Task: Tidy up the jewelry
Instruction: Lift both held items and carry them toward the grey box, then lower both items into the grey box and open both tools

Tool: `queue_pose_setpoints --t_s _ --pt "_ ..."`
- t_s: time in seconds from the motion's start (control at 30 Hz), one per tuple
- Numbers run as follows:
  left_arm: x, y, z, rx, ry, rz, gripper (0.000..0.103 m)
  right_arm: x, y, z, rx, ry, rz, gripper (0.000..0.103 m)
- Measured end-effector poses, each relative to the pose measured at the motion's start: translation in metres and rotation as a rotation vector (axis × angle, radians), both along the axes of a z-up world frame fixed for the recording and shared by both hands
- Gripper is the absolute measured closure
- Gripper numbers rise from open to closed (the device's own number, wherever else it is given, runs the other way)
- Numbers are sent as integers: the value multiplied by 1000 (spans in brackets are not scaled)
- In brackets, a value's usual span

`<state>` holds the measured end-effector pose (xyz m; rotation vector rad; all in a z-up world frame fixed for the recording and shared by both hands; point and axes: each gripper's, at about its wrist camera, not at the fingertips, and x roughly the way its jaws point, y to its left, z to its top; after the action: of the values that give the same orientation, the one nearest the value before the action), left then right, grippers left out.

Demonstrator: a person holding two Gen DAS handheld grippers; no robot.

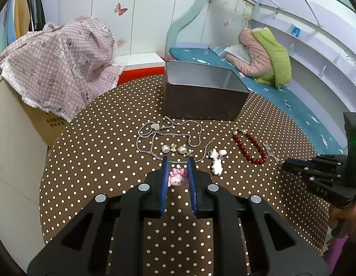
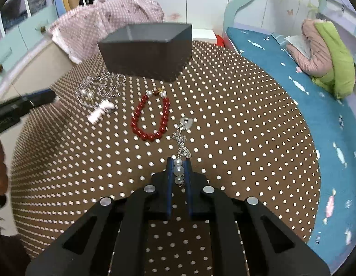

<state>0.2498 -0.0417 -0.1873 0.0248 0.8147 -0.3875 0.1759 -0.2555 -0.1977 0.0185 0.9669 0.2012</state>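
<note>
Jewelry lies spread below the open grey metal box (image 1: 201, 92); left gripper (image 1: 178, 177) pinches the pink bow-topped charm (image 1: 177, 178), right gripper (image 2: 179, 170) clamps the pale pearl strand (image 2: 179, 171), both apparently box-bound.

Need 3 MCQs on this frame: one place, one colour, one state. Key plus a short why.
1. Where does the bead bracelet lie?
A. inside the box
B. on the dotted tablecloth
C. on the bed

2. What colour are its beads?
A. red
B. green
C. white

3. What is between the right gripper jaws?
A. nothing
B. the pink charm
C. a string of pale beads

Answers:
1 B: it rests on the dotted tablecloth in front of the box.
2 A: the loop is dark red.
3 C: the pale beads sit pinched between the blue pads; the pink charm is at the left gripper.
</note>
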Motion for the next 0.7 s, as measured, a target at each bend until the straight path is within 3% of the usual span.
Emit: queue_pose_setpoints --t_s 0.33,0.7 --pt "16 1 41 -17 -82 -12 87 14 -5 74 115 -149 41 95" --pt "51 -1 112 -36 -198 -24 87 43 11 165 113 -356 122 95"
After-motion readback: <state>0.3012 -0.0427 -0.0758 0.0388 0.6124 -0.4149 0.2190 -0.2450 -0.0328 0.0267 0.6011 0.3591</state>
